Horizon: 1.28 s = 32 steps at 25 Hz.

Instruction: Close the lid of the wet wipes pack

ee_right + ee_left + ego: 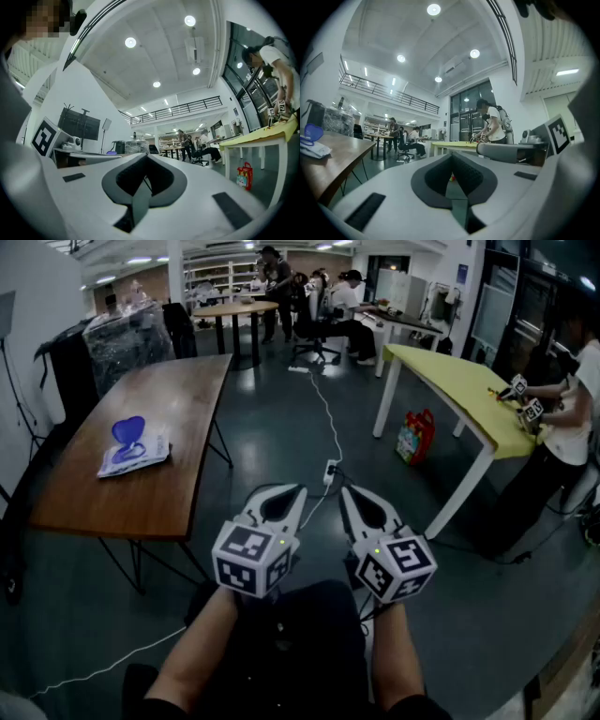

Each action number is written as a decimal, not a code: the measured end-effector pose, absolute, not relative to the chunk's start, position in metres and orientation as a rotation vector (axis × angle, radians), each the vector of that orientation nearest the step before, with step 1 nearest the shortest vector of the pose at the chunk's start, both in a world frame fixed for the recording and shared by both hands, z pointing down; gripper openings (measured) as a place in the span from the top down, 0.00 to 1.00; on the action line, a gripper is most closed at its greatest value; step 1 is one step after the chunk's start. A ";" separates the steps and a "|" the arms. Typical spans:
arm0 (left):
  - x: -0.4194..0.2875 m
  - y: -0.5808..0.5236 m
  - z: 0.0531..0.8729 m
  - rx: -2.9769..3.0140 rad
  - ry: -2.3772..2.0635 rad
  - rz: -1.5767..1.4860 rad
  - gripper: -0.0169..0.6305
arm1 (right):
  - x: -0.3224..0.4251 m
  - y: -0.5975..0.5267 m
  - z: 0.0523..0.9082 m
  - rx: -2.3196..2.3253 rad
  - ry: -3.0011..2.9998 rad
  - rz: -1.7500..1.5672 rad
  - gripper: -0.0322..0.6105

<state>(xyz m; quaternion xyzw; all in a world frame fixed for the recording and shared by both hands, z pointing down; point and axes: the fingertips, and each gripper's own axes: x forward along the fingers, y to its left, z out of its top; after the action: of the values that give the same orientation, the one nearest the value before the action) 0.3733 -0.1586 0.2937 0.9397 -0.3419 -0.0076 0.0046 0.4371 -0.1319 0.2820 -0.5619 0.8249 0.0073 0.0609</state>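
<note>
Two grippers: the left gripper [292, 493] and the right gripper [349, 495], with one marker cube on each. One wet wipes pack [134, 454]. One long wooden table [187, 399], one yellow-topped table [450, 381]. One red bag [415, 435]. One power strip [329, 471]. One person [567, 427] nearby; those farther back are too small to count.
</note>
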 end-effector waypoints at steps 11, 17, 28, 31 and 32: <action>0.369 -0.156 0.289 2.949 -1.065 -0.034 0.96 | 0.434 -0.129 0.277 -1.684 2.488 0.019 0.94; 0.369 -0.157 0.289 2.952 -1.063 -0.035 0.96 | 0.434 -0.130 0.278 -1.689 2.492 0.029 0.94; 0.343 -0.164 0.292 2.946 -1.127 -0.013 0.96 | 0.411 -0.138 0.279 -1.633 2.529 0.043 0.94; 0.335 -0.168 0.291 2.950 -1.122 -0.006 0.96 | 0.403 -0.144 0.279 -1.632 2.534 0.043 0.94; 0.332 -0.170 0.291 2.952 -1.123 -0.005 0.96 | 0.399 -0.146 0.279 -1.631 2.536 0.046 0.94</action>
<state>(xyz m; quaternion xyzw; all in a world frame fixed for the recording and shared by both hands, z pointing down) 0.3323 -0.1705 0.2906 0.9347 -0.3554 -0.0017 -0.0085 0.3994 -0.1462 0.2792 -0.5398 0.8393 0.0152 0.0632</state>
